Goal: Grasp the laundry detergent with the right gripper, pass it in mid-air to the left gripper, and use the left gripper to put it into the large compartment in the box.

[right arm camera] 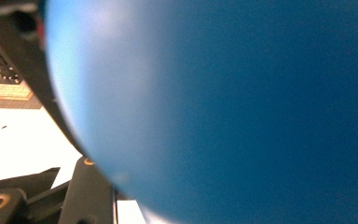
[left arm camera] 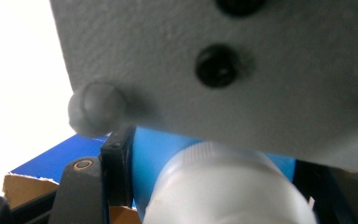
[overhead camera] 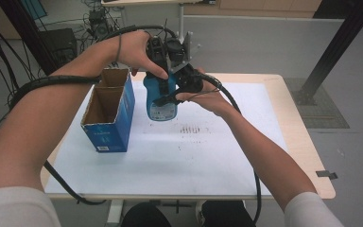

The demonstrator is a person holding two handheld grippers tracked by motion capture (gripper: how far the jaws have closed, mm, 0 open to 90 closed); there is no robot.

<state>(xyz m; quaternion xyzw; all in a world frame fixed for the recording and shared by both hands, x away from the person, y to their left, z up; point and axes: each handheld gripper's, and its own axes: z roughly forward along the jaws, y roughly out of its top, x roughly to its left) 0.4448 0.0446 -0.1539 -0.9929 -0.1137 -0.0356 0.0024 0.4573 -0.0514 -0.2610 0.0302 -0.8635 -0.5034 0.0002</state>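
A blue bottle (overhead camera: 162,109) with a label hangs upright above the table, between both hands. My left gripper (overhead camera: 163,71) comes down on its top from the far side. In the left gripper view its jaws are shut on the bottle's white ribbed cap (left arm camera: 223,186), with the blue shoulder (left arm camera: 154,154) just behind. My right gripper (overhead camera: 175,94) grips the bottle's body from the right, one black finger (overhead camera: 166,99) lying across the blue front. The blue bottle wall (right arm camera: 223,112) presses close in the right gripper view, beside one black finger (right arm camera: 91,196). A grey plate (left arm camera: 223,65) looms over the cap.
An open blue cardboard box (overhead camera: 111,123) stands on the table's left, just left of the bottle; its edge (left arm camera: 51,161) lies behind the cap. A white sheet (overhead camera: 208,156) covers the tabletop, with dark specks (overhead camera: 191,128) under the bottle. Black cables trail from both grippers.
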